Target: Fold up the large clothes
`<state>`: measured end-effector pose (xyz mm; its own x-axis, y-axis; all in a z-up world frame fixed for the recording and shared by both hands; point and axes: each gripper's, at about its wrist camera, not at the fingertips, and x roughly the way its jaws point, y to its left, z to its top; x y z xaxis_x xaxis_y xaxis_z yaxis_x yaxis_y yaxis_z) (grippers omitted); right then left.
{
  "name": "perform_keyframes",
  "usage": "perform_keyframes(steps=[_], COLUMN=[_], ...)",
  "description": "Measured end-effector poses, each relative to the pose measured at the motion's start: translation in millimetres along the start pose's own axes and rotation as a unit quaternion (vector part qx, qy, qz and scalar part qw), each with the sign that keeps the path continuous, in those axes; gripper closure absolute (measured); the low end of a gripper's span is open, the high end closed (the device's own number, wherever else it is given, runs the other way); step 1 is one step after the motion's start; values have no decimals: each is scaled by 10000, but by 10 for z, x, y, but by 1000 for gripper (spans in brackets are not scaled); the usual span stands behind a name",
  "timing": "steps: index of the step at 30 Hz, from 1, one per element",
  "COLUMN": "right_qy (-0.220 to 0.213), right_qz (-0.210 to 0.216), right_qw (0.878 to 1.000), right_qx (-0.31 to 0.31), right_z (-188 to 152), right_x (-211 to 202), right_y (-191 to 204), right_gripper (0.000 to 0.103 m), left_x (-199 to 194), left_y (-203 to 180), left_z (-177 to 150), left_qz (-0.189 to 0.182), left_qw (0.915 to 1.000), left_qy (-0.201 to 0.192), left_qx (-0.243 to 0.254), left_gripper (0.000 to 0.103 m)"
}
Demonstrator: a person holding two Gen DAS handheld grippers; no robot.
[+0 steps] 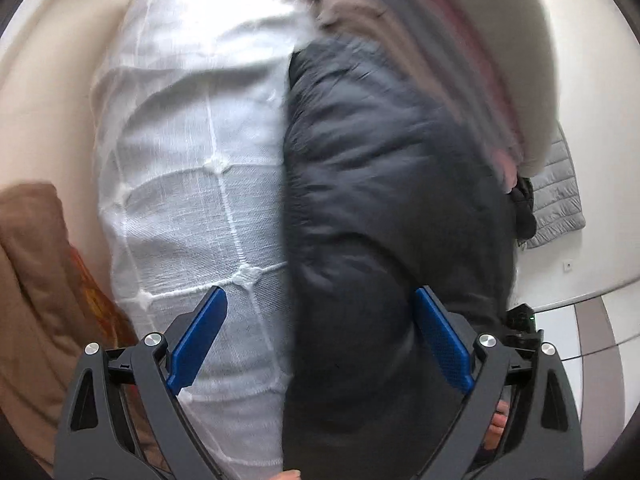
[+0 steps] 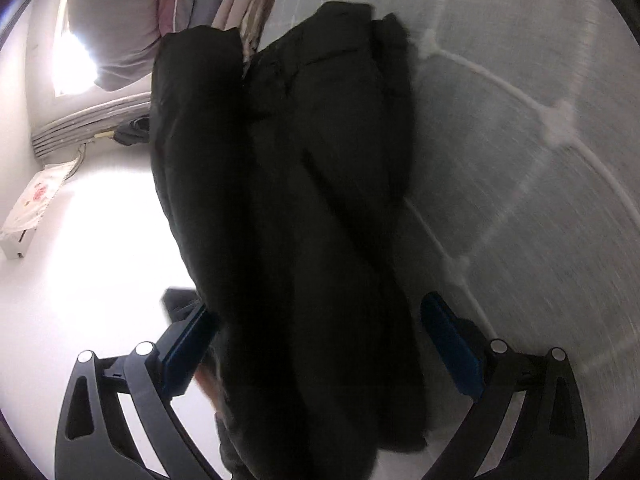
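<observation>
A dark puffy jacket (image 1: 380,208) lies long on a white quilted bed cover (image 1: 192,184). My left gripper (image 1: 320,312) is open, its blue pads (image 1: 196,344) wide apart over the jacket's left edge and the cover. In the right wrist view the same jacket (image 2: 304,240) is bunched in long folds, and my right gripper (image 2: 320,320) is open with the jacket between its pads (image 2: 452,348), not clamped. The view is blurred.
A brown blanket (image 1: 36,280) lies at the left. A stack of folded bedding (image 1: 460,32) sits beyond the jacket, with a grey quilted garment (image 1: 556,196) by the wall. A window (image 2: 76,60) and a radiator (image 2: 80,120) show at the left.
</observation>
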<state>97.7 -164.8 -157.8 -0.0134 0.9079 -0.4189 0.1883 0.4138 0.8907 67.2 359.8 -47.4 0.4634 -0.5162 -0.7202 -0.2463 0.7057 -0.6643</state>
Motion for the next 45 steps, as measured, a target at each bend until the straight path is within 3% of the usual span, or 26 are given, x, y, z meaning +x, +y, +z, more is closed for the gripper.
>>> perform_keyframes(steps=[1, 3, 5, 7, 8, 9, 12, 16, 20, 22, 23, 25, 27, 28, 30, 33, 35, 37, 41, 43, 45], right_qy=[49, 143, -53, -180, -239, -302, -542, -868, -1081, -1056, -1037, -887, -612, -442, -548, -1012, -1357, -1611, -1776, -1774, -1795], right_qz=[41, 70, 51, 65, 45, 72, 45, 271, 528, 528, 471, 10, -537, -294, 128, 51, -529, -1236, -2322, -2612, -2653], right_qw=[10000, 9998, 9984, 9961, 9949, 9935, 9877, 9709, 9557, 9578, 9604, 9690, 9807, 9880, 9903, 9853, 9758, 9567, 9235, 9160, 9166], right_qx=[-2, -145, -566, -861, -984, -1095, -1463, -2217, -2687, -2619, -2543, -2306, -1778, -1451, -1272, -1376, -1630, -2088, -2482, -2476, -2392], right_z=[23, 78, 99, 77, 47, 18, -33, -32, 183, 417, 507, 769, 995, 1087, 1105, 929, 702, 296, -595, -996, -1087], right_x=[45, 155, 250, 270, 299, 305, 275, 316, 540, 816, 941, 1386, 1780, 1901, 1819, 1336, 945, 598, 212, 103, -114], right_y=[12, 90, 222, 345, 405, 472, 716, 1311, 1873, 1964, 1954, 1817, 1517, 1325, 1207, 1163, 1177, 1214, 1073, 949, 759], right_gripper=[7, 6, 6, 15, 39, 50, 63, 64, 64, 64, 64, 57, 30, 27, 27, 19, 17, 14, 10, 10, 10], left_x=[101, 165, 174, 143, 115, 67, -78, -397, -602, -633, -584, -399, -51, -2, -149, -516, -716, -779, -480, -329, -148], left_y=[46, 35, -5, -184, -309, -472, -772, -1199, -1357, -1263, -1139, -856, -344, -156, 9, 70, 24, -166, -796, -1042, -1292], left_z=[22, 60, 89, 53, 27, -12, -36, 169, 598, 888, 1076, 1351, 1610, 1636, 1562, 1294, 1079, 775, -28, -448, -739], left_qz=[-263, -313, -390, -632, -286, 4, 350, 846, 1136, 1166, 1211, 1481, 2159, 2166, 1823, 1801, 1970, 2053, 2079, 1886, 1489], left_qw=[9994, 9992, 9990, 9971, 9973, 9942, 9837, 9567, 9400, 9420, 9470, 9549, 9623, 9660, 9713, 9605, 9518, 9455, 9416, 9400, 9449], left_qy=[178, 214, 207, 87, -16, -199, -652, -1360, -1657, -1637, -1569, -1415, -812, -750, -1218, -1976, -2212, -2279, -1842, -1633, -1322], left_qx=[-100, -85, -39, 421, 677, 1052, 1640, 2432, 2758, 2686, 2527, 2151, 1444, 1193, 924, 773, 802, 1097, 1902, 2325, 2598], left_gripper=[10, 7, 8, 47, 55, 66, 83, 85, 86, 86, 83, 68, 49, 45, 44, 36, 25, 14, 10, 10, 8])
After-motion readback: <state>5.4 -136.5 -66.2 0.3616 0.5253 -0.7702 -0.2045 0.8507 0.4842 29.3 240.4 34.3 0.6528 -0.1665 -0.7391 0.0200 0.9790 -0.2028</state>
